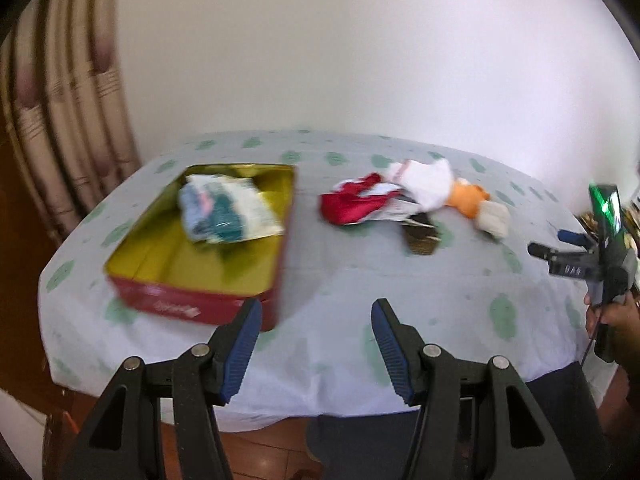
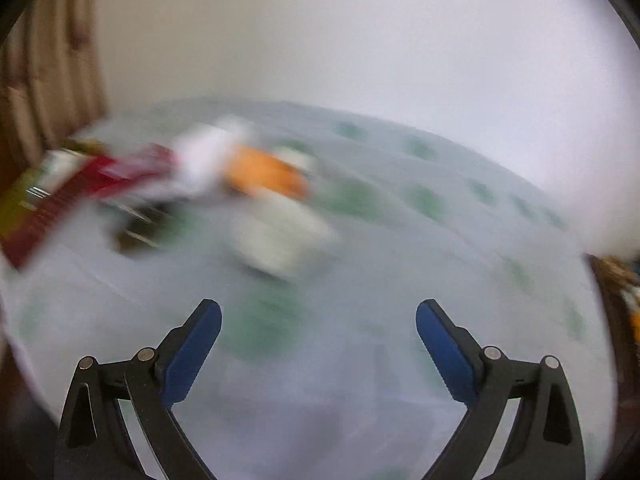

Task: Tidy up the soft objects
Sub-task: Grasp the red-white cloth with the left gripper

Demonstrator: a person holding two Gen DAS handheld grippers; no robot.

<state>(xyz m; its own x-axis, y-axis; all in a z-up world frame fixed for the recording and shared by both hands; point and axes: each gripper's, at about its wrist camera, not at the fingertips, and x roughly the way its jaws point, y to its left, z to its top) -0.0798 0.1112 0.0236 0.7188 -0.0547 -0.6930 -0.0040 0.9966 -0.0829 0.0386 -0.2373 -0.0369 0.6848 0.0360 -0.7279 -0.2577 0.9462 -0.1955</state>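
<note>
A red tin box (image 1: 200,304) with a gold inside stands open on the left of the table, and a folded white and teal cloth (image 1: 224,212) lies in it. A pile of soft things lies to its right: a red cloth (image 1: 348,204), a white cloth (image 1: 428,184), an orange and cream plush toy (image 1: 476,204) and a dark patterned piece (image 1: 420,240). My left gripper (image 1: 316,312) is open and empty above the table's near edge. My right gripper (image 2: 318,316) is open and empty; its view is blurred, with the plush toy (image 2: 264,176) ahead to the left.
The table wears a pale cloth with green spots (image 1: 360,320). A curtain (image 1: 60,120) hangs at the left, and a plain wall stands behind. The right hand-held gripper (image 1: 592,264) shows at the right table edge in the left wrist view.
</note>
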